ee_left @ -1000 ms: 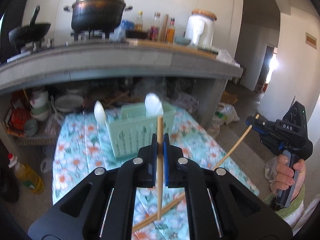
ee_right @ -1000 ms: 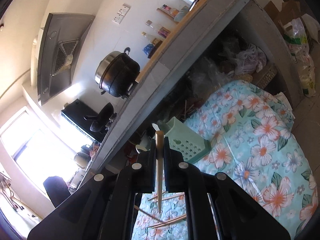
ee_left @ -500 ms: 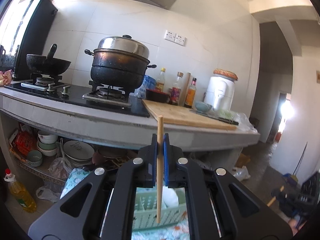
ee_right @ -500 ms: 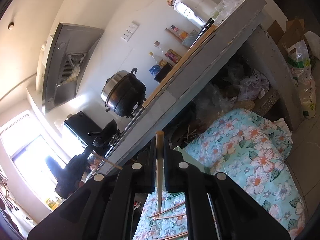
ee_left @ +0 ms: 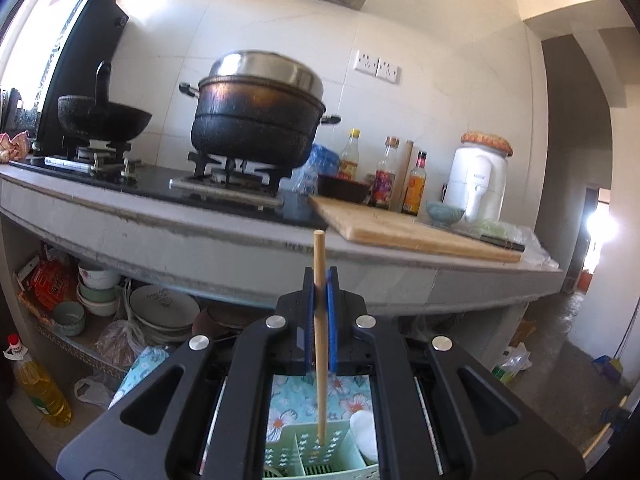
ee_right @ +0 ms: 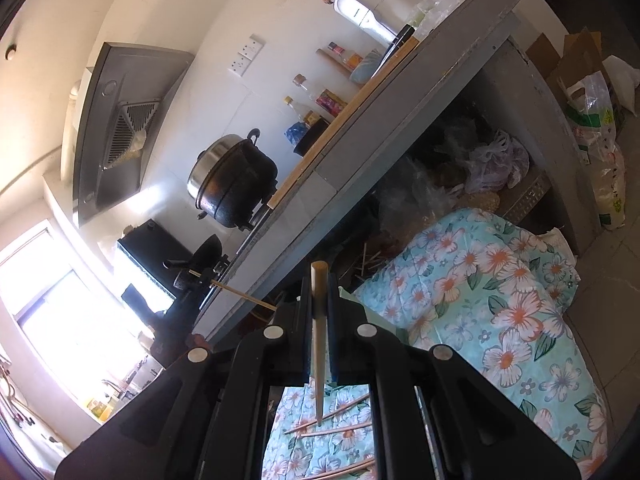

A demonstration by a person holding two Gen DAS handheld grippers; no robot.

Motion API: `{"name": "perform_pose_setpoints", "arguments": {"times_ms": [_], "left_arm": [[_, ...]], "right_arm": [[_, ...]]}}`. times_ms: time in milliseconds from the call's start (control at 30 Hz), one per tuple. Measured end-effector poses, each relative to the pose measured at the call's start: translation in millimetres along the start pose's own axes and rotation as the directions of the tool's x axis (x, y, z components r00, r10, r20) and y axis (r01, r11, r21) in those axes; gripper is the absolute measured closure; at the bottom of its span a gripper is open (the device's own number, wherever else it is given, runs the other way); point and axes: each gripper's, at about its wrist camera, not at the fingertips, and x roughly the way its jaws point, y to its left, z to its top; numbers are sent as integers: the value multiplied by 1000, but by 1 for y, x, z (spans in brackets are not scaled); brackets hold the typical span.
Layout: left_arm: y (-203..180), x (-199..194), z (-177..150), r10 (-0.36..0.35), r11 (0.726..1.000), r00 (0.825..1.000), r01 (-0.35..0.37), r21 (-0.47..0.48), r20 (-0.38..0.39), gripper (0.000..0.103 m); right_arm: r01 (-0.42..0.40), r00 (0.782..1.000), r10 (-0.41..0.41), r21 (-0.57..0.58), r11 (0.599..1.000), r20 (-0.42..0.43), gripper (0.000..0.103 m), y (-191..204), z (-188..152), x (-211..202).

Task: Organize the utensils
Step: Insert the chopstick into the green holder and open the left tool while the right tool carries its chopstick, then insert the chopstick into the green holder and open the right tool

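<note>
Left gripper (ee_left: 320,280) pinched an upright chopstick (ee_left: 320,344) at frame centre, above the green utensil caddy (ee_left: 320,456) at bottom centre. Right gripper (ee_right: 319,292) clamped a second chopstick (ee_right: 319,352) over loose chopsticks (ee_right: 328,420) on the floral cloth (ee_right: 500,320).

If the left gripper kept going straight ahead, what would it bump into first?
Probably the grey counter edge straight ahead of the left gripper, which holds a chopstick; depth is hard to judge.

A pot (ee_left: 258,114) sits on the stove at frame centre, a wok (ee_left: 102,118) to its left, bottles (ee_left: 386,176) and a cutting board (ee_left: 404,232) to its right, bowls (ee_left: 96,288) below the counter (ee_left: 160,236).
</note>
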Motion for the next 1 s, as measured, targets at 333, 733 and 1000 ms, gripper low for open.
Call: {"name": "perform_pose_setpoints", "arguments": {"times_ms": [333, 733, 1000], "left_arm": [[12, 7, -46, -23, 1000, 989, 20, -21, -143, 92], [21, -57, -58, -12, 1000, 989, 15, 18, -145, 43], [36, -102, -86, -33, 999, 974, 37, 14, -226, 33]], "right_arm": [[13, 1000, -13, -28, 1000, 14, 96, 6, 1, -7], [-19, 998, 33, -229, 973, 55, 96, 70, 18, 3], [-66, 995, 94, -434, 898, 44, 96, 150, 43, 52]]}}
